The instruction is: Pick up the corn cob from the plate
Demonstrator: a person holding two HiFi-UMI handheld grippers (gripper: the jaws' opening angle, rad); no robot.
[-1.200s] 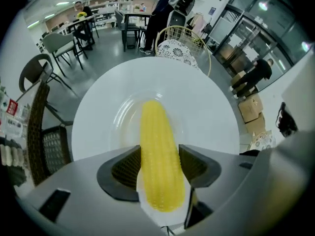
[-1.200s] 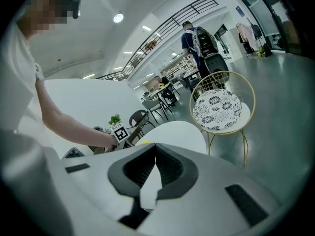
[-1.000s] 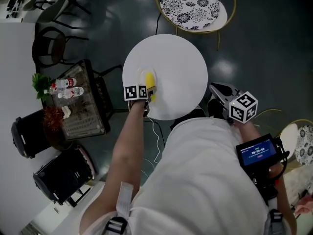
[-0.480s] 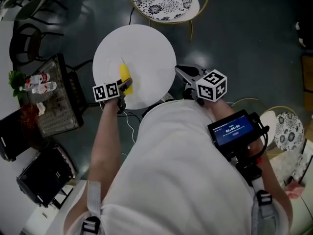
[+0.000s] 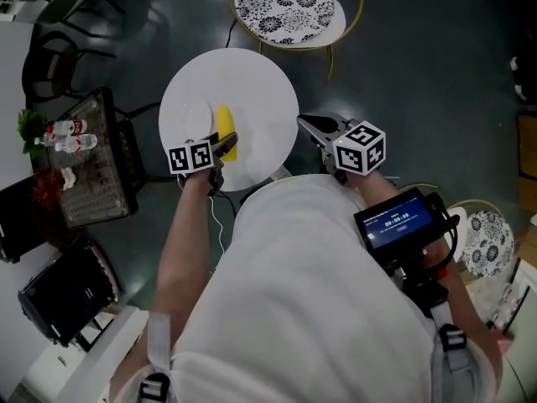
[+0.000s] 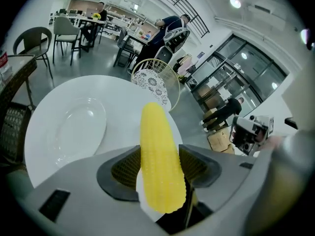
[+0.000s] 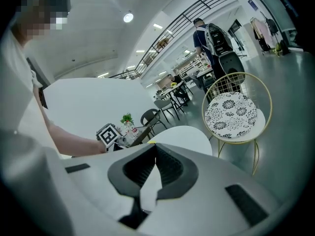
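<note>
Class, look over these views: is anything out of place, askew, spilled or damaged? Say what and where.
Nothing looks spilled or damaged. The yellow corn cob is off its shallow white plate, but only because the left gripper grips it; the plate lies flat and empty on the round white table.

Your yellow corn (image 6: 160,156) sits clamped in your left claw (image 6: 158,165), tip pointing away, above the table (image 6: 118,90) just right of the shallow plate (image 6: 78,132).

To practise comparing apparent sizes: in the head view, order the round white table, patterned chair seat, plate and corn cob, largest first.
1. round white table
2. patterned chair seat
3. plate and corn cob: they look about alike, and the plate is faint, so unranked.
</note>
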